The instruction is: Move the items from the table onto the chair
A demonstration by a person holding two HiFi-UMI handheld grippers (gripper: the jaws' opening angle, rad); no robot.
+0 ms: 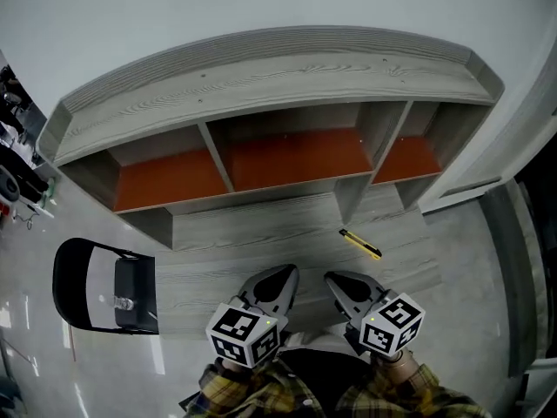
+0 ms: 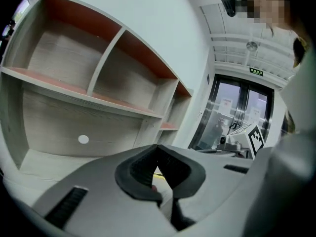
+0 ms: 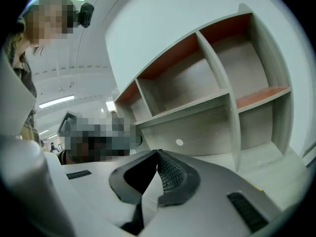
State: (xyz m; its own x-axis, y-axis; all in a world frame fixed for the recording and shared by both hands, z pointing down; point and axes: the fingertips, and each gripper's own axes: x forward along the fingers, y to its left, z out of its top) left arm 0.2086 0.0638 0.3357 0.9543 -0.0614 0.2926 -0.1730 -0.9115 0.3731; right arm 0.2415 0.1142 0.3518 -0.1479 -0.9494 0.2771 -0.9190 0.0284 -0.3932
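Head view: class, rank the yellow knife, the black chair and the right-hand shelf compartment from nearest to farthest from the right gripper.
From the right gripper:
1. Yellow knife, on the table just ahead.
2. Right-hand shelf compartment, back right.
3. Black chair, far left, beside the table.

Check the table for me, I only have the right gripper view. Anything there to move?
Observer: One yellow utility knife lies on the table, just ahead of the right gripper.
Operator: Where's the chair?
Observer: The black chair stands off the table's left end, on the left gripper's side.
Operator: Left gripper free?
Observer: Yes. The left gripper has its jaws together and holds nothing.
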